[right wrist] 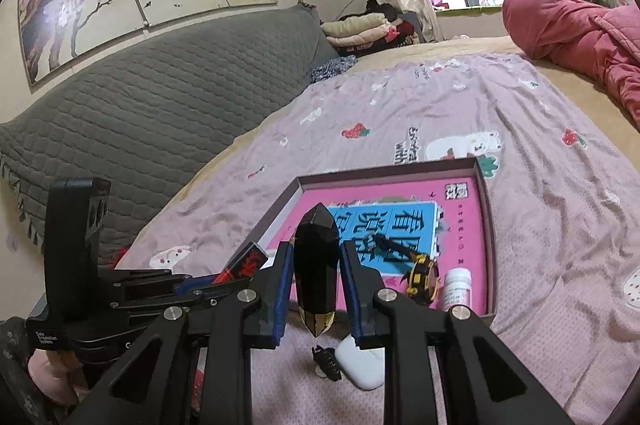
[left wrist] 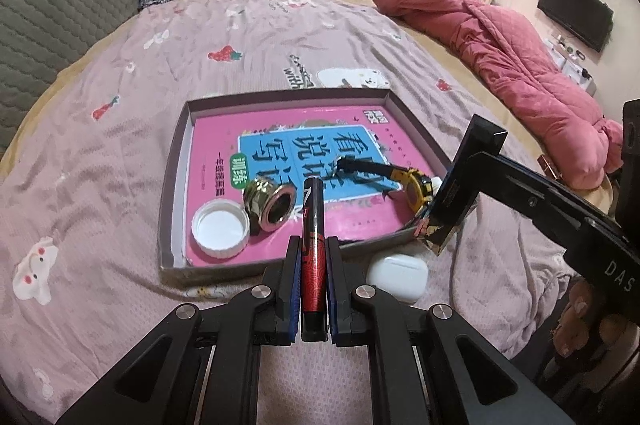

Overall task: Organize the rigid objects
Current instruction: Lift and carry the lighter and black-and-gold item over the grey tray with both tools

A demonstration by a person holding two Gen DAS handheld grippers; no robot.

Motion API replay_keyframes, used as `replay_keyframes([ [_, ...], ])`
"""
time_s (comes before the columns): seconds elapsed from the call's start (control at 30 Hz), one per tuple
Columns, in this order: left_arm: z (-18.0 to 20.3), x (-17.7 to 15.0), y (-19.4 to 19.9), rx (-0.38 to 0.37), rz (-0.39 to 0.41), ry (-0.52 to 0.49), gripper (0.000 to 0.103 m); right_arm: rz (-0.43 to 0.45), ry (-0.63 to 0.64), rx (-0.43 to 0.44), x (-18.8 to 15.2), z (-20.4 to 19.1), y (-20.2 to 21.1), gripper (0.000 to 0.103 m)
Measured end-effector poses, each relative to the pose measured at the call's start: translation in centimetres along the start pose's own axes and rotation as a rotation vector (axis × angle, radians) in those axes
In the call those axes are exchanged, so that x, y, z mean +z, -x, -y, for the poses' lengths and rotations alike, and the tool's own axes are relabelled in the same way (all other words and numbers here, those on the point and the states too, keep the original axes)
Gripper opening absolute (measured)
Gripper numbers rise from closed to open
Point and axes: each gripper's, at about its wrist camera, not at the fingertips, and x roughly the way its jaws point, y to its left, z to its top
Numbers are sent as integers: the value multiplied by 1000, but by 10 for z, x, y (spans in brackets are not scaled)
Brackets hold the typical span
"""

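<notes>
Now we see the left gripper (left wrist: 313, 257) clamped on a red-and-black tube (left wrist: 314, 241), held over the near edge of the shallow tray (left wrist: 176, 161). Our right gripper (right wrist: 316, 289) pinches a black faceted bar (right wrist: 316, 265), maybe gold-tipped. Near, just outside the tray, lies a white earbud case (left wrist: 398, 275).
</notes>
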Motion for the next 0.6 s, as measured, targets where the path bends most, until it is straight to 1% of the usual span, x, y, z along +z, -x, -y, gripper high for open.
replay_keyframes([
  [0.33, 3, 24, 4, 17, 35, -6, 10, 42, -34, -18, 16, 8, 1, 24],
  [0.6, 8, 27, -18, 21, 14, -17, 10, 38, -68, -46, 15, 22, -10, 24],
])
